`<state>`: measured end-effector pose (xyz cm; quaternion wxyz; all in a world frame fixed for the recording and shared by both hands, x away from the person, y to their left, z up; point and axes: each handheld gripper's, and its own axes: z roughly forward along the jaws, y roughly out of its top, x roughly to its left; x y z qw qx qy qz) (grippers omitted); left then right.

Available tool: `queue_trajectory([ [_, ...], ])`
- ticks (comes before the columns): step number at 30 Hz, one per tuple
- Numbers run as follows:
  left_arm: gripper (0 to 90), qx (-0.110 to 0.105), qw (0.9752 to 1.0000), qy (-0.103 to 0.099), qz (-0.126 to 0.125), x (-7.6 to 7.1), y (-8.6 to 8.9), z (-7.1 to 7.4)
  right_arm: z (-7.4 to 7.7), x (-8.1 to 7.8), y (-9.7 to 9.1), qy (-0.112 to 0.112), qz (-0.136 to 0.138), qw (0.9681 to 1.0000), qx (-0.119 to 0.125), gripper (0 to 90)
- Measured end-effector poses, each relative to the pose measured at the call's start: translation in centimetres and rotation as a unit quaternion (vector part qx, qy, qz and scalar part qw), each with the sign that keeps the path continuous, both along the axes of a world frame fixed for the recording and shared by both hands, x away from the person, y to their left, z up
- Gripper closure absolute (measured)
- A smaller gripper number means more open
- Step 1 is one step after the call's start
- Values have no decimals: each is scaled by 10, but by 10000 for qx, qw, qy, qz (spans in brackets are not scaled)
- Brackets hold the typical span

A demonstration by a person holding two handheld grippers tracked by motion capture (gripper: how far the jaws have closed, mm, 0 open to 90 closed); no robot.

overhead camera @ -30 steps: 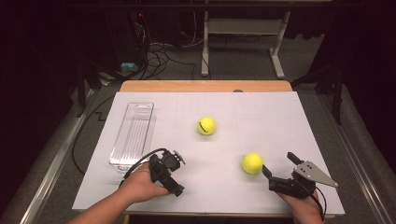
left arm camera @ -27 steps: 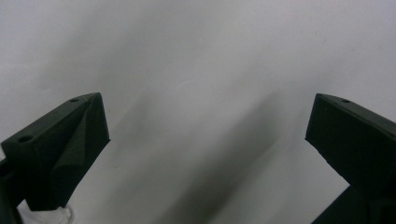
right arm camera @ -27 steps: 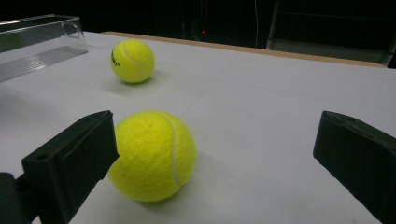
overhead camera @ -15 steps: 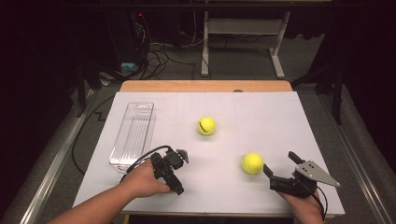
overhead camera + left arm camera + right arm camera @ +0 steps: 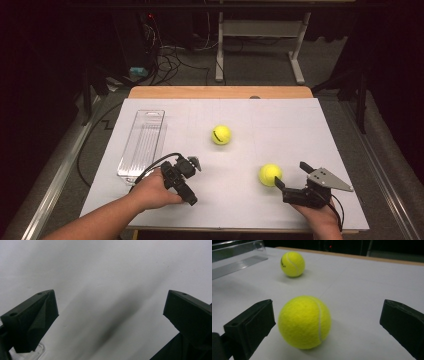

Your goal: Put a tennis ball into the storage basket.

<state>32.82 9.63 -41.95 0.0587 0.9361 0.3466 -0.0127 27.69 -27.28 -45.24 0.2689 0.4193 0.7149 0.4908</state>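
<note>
Right tongs point(image 5: 289, 176) stand wide apart, low over the white tabletop point(image 5: 300, 130), with the near tennis ball point(image 5: 270, 174) just ahead of their tips; in the right gripper view that ball point(image 5: 304, 322) sits between the two black jaws but touches neither. Left tongs point(image 5: 194, 164) are also spread wide and carry nothing, pointing down at bare tabletop point(image 5: 105, 277) close to the near end of the clear plastic tray point(image 5: 142, 145). A second tennis ball point(image 5: 221, 135) rests farther out toward the middle of the sheet, well apart from both hands, and shows again in the right gripper view point(image 5: 292, 264) beyond the first, with the tray's wall point(image 5: 237, 250) to its side.

Judging by how things lie, the work looks to be at its very start: both balls rest loose on the sheet, and the tray holds nothing. The step in hand seems to be the right-hand approach to the near ball, with closing, lifting and placing all left to do, and the far ball untouched
</note>
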Motion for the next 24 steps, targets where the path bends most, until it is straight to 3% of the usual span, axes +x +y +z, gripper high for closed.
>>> queue_trajectory([
  [5, 6, -14, 10000, 1, 22, -1, 2, 3, -5, 10, 15, 393, 160, 9986, -311, 0],
  [10, 6, 11, 10000, 5, -4, -5, -1, 5, -12, 20, 23, 814, 297, 9946, -570, 11],
  [16, 6, 1, 10000, 65, -42, -5, -3, 4, -17, 23, 28, 1046, 321, 9909, -787, 104],
  [24, 6, -14, 9999, 89, -60, -4, -6, 2, -17, 27, 33, 1110, 578, 9882, -885, 263],
])
